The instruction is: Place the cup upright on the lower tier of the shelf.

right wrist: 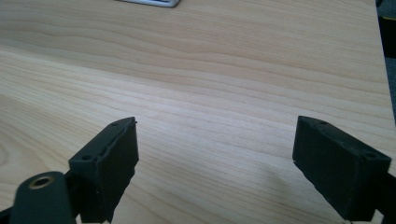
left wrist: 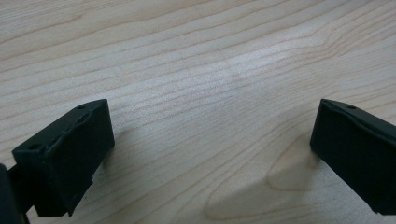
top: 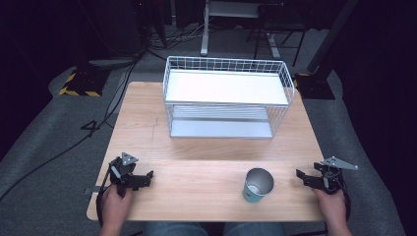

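Nothing started yet: both the left gripper [top: 147, 178] and right gripper [top: 301, 176] rest spread and empty on the table [top: 196, 157], cup [top: 257, 185] upright near the right one, wire shelf [top: 226, 96] bare.

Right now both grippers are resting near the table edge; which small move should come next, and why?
Probably bring the right gripper leftward toward the cup. Its jaws stand wide open with nothing between them, and the cup stands upright just beside it, nearer than to the left gripper.
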Available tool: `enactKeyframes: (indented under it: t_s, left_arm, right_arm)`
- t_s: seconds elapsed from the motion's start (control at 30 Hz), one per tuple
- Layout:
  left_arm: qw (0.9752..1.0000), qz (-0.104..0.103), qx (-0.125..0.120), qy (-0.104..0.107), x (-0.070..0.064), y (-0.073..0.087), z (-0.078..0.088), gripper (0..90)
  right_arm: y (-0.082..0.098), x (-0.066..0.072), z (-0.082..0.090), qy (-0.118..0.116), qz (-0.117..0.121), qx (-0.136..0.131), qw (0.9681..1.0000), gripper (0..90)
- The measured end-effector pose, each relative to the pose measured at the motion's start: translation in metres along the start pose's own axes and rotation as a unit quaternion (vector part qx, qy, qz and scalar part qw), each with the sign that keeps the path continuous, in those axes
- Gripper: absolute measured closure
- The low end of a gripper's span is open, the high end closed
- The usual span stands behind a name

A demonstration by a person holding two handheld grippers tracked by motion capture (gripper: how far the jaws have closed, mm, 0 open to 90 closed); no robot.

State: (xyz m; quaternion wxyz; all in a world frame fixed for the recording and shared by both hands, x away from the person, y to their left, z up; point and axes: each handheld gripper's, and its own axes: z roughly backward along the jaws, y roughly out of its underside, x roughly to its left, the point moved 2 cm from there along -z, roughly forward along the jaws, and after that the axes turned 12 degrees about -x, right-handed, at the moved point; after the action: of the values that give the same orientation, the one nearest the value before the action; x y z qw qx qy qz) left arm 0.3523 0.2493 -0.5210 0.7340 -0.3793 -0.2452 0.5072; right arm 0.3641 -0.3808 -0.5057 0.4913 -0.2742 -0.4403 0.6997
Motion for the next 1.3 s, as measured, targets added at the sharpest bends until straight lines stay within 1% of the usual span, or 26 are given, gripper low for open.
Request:
enactKeyframes:
  t_s: [0.07, 0.1, 0.27, 0.4, 0.5, 0.53, 0.6, 0.63, 0.77, 0.83, 0.97, 1.0, 1.03, 1.13, 1.17, 1.23, 1.3]
  left_arm:
    - [1.0, 0.0, 0.0, 0.0, 0.0, 0.0, 0.0, 0.1]
    - [1.0, 0.0, 0.0, 0.0, 0.0, 0.0, 0.0, 0.1]
    - [1.0, -0.003, 0.001, 0.001, 0.0, 0.0, 0.0, 0.1]
    - [1.0, 0.001, 0.001, 0.0, -0.001, -0.002, -0.002, 0.1]
    - [1.0, -0.001, 0.001, -0.001, -0.001, -0.002, -0.003, 0.1]
    - [1.0, -0.001, 0.001, -0.001, -0.001, -0.002, -0.003, 0.1]
    - [1.0, -0.001, 0.001, -0.001, -0.001, -0.002, -0.003, 0.1]
    - [1.0, -0.001, 0.001, -0.001, -0.001, -0.003, -0.003, 0.1]
    - [1.0, 0.0, 0.0, 0.0, -0.001, -0.003, -0.003, 0.1]
    - [1.0, -0.001, 0.0, -0.001, -0.001, -0.003, -0.003, 0.1]
    - [1.0, -0.001, 0.0, -0.001, -0.001, -0.003, -0.003, 0.1]
    - [1.0, -0.001, 0.0, -0.001, -0.001, -0.003, -0.003, 0.1]
    - [1.0, -0.001, 0.001, -0.001, -0.001, -0.003, -0.003, 0.1]
    - [1.0, -0.001, 0.001, -0.001, -0.001, -0.003, -0.003, 0.1]
    - [1.0, -0.001, 0.001, -0.001, -0.001, -0.003, -0.003, 0.1]
    - [1.0, -0.001, 0.001, -0.001, -0.001, -0.003, -0.003, 0.1]
    - [1.0, -0.001, 0.001, -0.001, -0.001, -0.003, -0.003, 0.1]
  right_arm:
    - [-0.002, 0.003, 0.002, -0.002, 0.005, -0.001, 1.0, 14.8]
    - [-0.005, 0.01, 0.006, -0.008, 0.011, -0.004, 0.9999, 14.8]
    - [-0.012, 0.026, 0.015, -0.026, 0.033, -0.014, 0.999, 14.8]
    - [-0.015, 0.037, 0.024, -0.042, 0.04, -0.02, 0.9981, 14.9]
    - [-0.015, 0.043, 0.029, -0.047, 0.04, -0.024, 0.9978, 14.9]
    - [-0.016, 0.049, 0.033, -0.051, 0.041, -0.028, 0.9974, 14.9]
    - [-0.016, 0.051, 0.034, -0.054, 0.043, -0.029, 0.9972, 14.9]
    - [-0.016, 0.056, 0.037, -0.062, 0.042, -0.026, 0.9968, 14.9]
    - [-0.017, 0.063, 0.04, -0.072, 0.04, -0.025, 0.9963, 14.9]
    - [-0.017, 0.064, 0.041, -0.074, 0.039, -0.025, 0.9962, 14.9]
    - [-0.017, 0.074, 0.046, -0.081, 0.04, -0.023, 0.9957, 15.0]
    - [-0.017, 0.074, 0.046, -0.081, 0.04, -0.023, 0.9957, 15.0]
    - [-0.017, 0.079, 0.047, -0.087, 0.041, -0.021, 0.9951, 15.1]
    - [-0.017, 0.082, 0.049, -0.093, 0.044, -0.021, 0.9945, 15.0]
    - [-0.017, 0.087, 0.052, -0.097, 0.046, -0.023, 0.9939, 15.0]
    - [-0.016, 0.092, 0.054, -0.103, 0.047, -0.024, 0.9933, 15.1]
    - [-0.016, 0.094, 0.055, -0.105, 0.048, -0.024, 0.993, 15.1]
